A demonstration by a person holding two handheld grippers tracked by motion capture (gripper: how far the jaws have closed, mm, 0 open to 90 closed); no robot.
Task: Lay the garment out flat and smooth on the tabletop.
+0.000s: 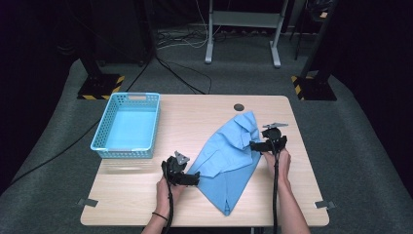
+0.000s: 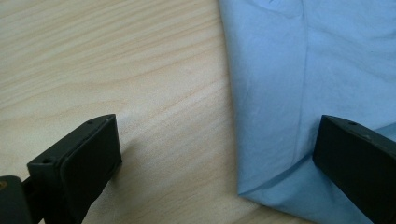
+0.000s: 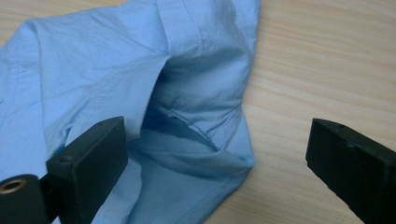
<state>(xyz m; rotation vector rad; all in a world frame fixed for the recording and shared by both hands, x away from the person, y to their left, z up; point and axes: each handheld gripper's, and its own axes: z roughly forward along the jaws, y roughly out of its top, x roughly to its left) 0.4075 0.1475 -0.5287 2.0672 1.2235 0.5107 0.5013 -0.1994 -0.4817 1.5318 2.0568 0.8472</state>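
Observation:
A light blue shirt [image 1: 229, 156] lies folded on the wooden table [image 1: 195, 117], slanting from the far right toward the near middle. My left gripper [image 1: 193, 178] is open at the shirt's left edge; in the left gripper view its jaws straddle a folded corner of the shirt [image 2: 280, 140], nothing clamped. My right gripper [image 1: 254, 145] is open at the shirt's right edge. The right gripper view has the jaws spread wide around a bunched fold of the shirt [image 3: 196, 130].
An empty light blue plastic basket [image 1: 127, 126] stands on the table's far left. A small dark round grommet [image 1: 238, 107] sits near the far edge. Metal brackets [image 1: 87, 202] mark the near corners. Stands and cables lie on the floor beyond.

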